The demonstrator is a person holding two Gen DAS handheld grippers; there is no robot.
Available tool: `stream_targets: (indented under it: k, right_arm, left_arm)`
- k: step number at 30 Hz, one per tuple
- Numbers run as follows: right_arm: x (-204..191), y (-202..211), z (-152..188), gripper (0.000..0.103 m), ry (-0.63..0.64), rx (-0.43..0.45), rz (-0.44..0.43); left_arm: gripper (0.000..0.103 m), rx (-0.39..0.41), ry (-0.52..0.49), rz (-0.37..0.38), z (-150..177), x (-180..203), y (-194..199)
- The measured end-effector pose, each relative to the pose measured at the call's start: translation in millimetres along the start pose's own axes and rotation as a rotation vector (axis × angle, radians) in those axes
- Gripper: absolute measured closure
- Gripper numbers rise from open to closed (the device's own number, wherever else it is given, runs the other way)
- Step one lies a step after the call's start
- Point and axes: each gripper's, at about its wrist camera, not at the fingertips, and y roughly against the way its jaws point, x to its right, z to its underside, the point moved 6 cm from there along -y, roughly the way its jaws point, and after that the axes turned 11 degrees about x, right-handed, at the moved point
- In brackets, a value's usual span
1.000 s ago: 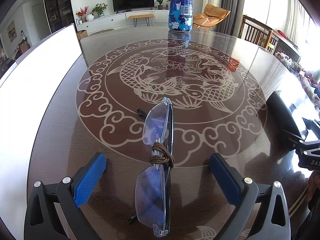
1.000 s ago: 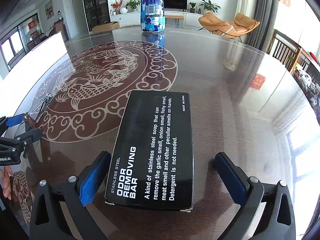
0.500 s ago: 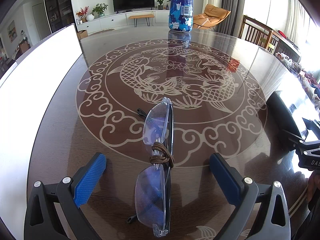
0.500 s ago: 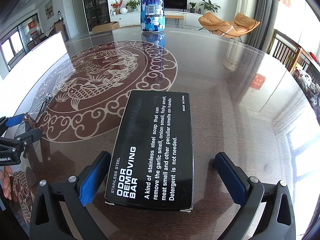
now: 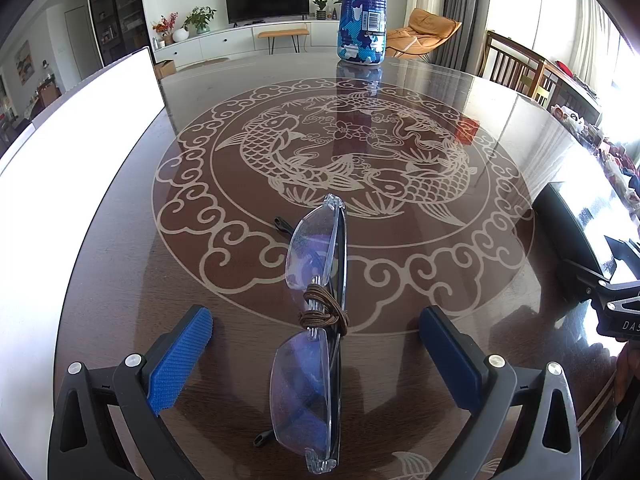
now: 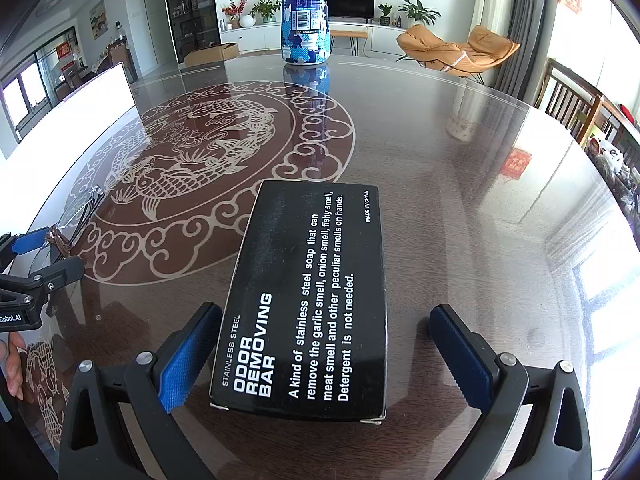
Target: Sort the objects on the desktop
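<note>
Sorting looked barely begun, nothing grabbed. Left gripper (image 5: 316, 344) had jaws spread wide, straddling the folded glasses (image 5: 316, 312), which lay on the table (image 5: 120, 248) pointing away from the camera, a brown cord (image 5: 322, 314) wound round the bridge; neither pad touched the frame. Right gripper (image 6: 320, 356) was also wide, straddling the near end of the black box (image 6: 308, 296) (label read "odor removing bar"); left pad just beside its edge, right pad clear of it. Blue bottle (image 5: 363, 8) stood upright at the far side, untouched. White board (image 5: 80, 140) at far left. My read: both grasps left to do, then placement; where things go, can't tell.
</note>
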Motion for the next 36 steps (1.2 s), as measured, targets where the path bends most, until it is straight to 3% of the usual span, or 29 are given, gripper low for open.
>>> stream_targets:
  k: [23,26,29,34,35,36]
  right_arm:
    - [0.2,-0.3,0.0,0.0,0.0,0.0,0.0]
    - [0.1,-0.4,0.0,0.0,-0.001,0.0,0.0]
    - [-2.1,-1.7,-0.7,0.0,0.013,-0.004,-0.013]
    - [-6.9,-12.1,-10.5,0.0,0.087,-0.148,-0.103]
    - [-7.7,-13.0,-12.8,0.0,0.099,-0.181,-0.129]
    - [-8.3,-14.1,-14.7,0.0,0.114,-0.218,-0.148]
  left_arm:
    - [0.0,-0.004,-0.005,0.011,3.7,-0.2,-2.2]
    - [0.0,-0.039,-0.075,0.078,7.9,-0.2,-0.4]
    - [0.0,-0.108,-0.093,0.087,9.6,-4.8,-1.9]
    - [0.0,-0.157,-0.149,0.121,9.7,1.4,-6.2]
    - [0.002,-0.151,-0.155,0.126,8.3,2.4,-6.9]
    - [0.01,-0.143,-0.158,0.129,5.9,3.0,-7.2]
